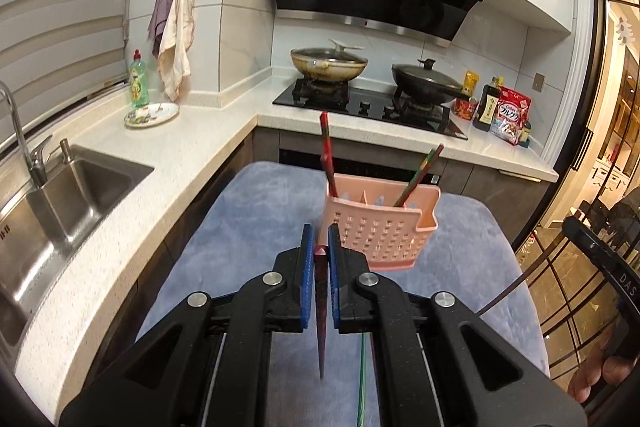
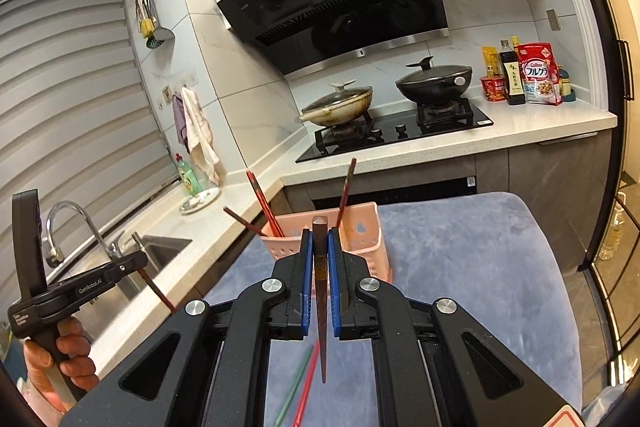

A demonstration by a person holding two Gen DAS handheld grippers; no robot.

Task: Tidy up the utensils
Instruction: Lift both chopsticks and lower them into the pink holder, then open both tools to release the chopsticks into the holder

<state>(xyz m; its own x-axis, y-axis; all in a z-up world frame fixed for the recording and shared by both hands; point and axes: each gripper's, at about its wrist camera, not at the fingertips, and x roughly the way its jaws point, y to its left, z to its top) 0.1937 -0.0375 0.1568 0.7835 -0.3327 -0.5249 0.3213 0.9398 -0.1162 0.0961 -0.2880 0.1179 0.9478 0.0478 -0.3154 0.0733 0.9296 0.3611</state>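
- Left gripper [image 1: 319, 253] clamps a dark red chopstick [image 1: 321, 315], tip hanging down, ready for dropping into the pink holder [image 1: 376, 233] just ahead.
- Right gripper [image 2: 319, 247] pinches a brown chopstick [image 2: 321, 291] likewise, the holder directly beyond its fingers.
- Holder: slotted plastic, chopsticks leaning inside; two loose sticks [image 2: 302, 383] lie below.

right gripper [image 2: 320, 247] clamping brown chopstick [image 2: 321, 291], pink basket [image 2: 366, 239] beyond

Between the blue-padded black left gripper [image 1: 319, 247] fingers: a dark maroon chopstick [image 1: 321, 311]. Ahead, a salmon-pink perforated plastic basket [image 1: 380, 227] on grey-blue plush cloth [image 1: 248, 223]. Beneath, a green chopstick [image 1: 362, 379].
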